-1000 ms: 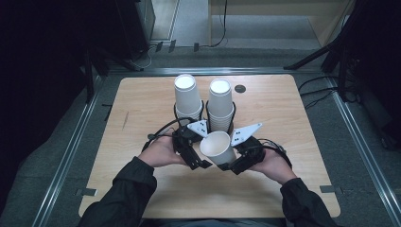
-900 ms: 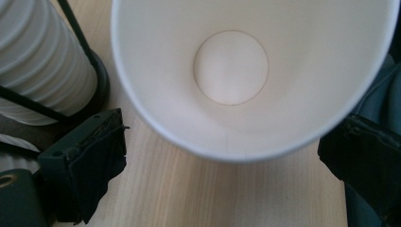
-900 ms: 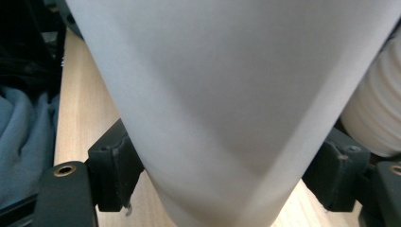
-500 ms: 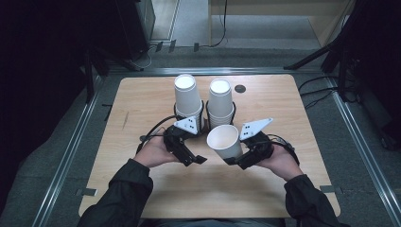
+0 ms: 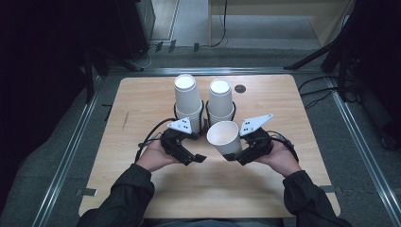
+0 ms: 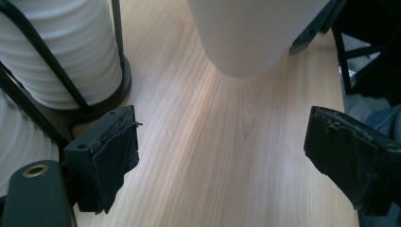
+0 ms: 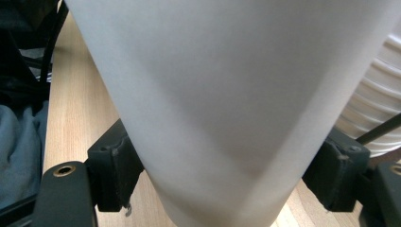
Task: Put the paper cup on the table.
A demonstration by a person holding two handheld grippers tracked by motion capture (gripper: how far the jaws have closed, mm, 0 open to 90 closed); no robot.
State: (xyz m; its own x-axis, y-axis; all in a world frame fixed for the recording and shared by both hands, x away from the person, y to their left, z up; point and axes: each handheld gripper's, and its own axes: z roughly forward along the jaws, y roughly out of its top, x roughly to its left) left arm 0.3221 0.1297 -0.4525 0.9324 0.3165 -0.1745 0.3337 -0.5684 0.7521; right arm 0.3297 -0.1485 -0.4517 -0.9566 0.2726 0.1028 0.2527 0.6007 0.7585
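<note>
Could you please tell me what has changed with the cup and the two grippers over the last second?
The left gripper let go of the paper cup and drew back to the left; its jaws now stand open and empty. The right gripper kept its grip, carrying the cup slightly right and turning its mouth upward. The two cup stacks in their black holders and the table stayed as they were.

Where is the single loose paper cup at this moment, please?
In the high view the paper cup sits right of centre, clamped by the right gripper, mouth up, just in front of the right cup stack.
</note>
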